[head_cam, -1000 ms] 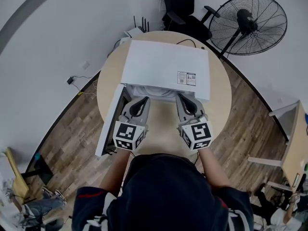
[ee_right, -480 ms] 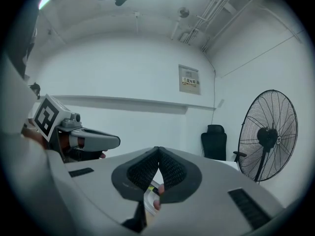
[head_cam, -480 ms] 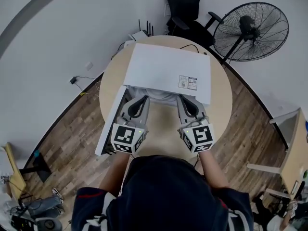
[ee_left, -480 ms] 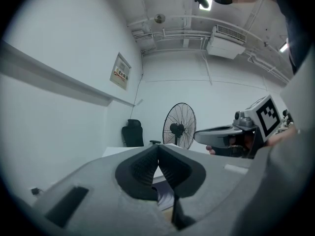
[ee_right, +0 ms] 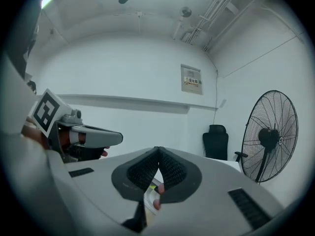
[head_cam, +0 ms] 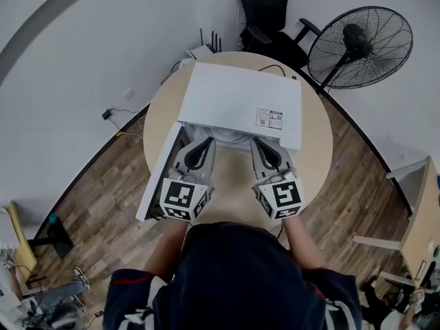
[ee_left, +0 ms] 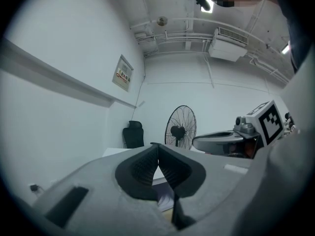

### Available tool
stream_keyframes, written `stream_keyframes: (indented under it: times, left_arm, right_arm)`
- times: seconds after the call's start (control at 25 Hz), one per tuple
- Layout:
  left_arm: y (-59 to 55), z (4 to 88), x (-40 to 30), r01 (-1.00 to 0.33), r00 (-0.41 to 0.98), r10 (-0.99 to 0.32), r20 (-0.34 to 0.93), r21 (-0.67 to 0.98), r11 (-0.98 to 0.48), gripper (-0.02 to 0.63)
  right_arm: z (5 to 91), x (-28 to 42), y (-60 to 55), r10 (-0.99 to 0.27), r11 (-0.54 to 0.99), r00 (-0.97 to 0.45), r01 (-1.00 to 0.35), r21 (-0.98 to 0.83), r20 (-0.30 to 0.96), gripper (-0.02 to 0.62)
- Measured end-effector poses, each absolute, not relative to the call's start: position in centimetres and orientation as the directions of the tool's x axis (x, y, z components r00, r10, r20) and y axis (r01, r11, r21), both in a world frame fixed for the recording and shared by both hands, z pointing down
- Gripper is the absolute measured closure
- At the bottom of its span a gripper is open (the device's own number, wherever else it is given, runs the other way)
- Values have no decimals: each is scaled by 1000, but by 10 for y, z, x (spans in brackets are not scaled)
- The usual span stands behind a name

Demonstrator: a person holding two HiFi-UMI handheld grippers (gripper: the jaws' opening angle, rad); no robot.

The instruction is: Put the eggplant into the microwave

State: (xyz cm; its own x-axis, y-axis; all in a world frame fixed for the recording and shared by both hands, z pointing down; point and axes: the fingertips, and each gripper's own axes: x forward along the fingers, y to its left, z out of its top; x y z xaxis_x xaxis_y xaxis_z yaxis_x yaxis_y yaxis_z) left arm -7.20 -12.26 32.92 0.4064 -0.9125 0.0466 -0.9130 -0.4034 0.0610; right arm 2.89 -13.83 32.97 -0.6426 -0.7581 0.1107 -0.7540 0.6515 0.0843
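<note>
Round table (head_cam: 317,153); microwave (head_cam: 234,100) door (head_cam: 159,179) open; interior hidden

One microwave (head_cam: 237,102) on one round table (head_cam: 317,150); two grippers, left gripper (head_cam: 205,143) and right gripper (head_cam: 259,143); one pedestal fan (head_cam: 359,45); one office chair (head_cam: 265,9); one wall sign (ee_right: 192,82)

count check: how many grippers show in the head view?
2. The left gripper is at the left of the microwave's open front, beside its swung-open door; the right gripper is at the right. None hidden.
</note>
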Motion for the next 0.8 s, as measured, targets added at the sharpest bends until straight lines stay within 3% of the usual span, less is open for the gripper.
stream_keyframes:
  times: [0.8]
  left_arm:
    - [-115, 331, -70, -917, 398, -916, 45, 61, -395, 589]
  right_arm:
    - [334, 35, -135, -770, 637, -628, -767, 79, 112, 583]
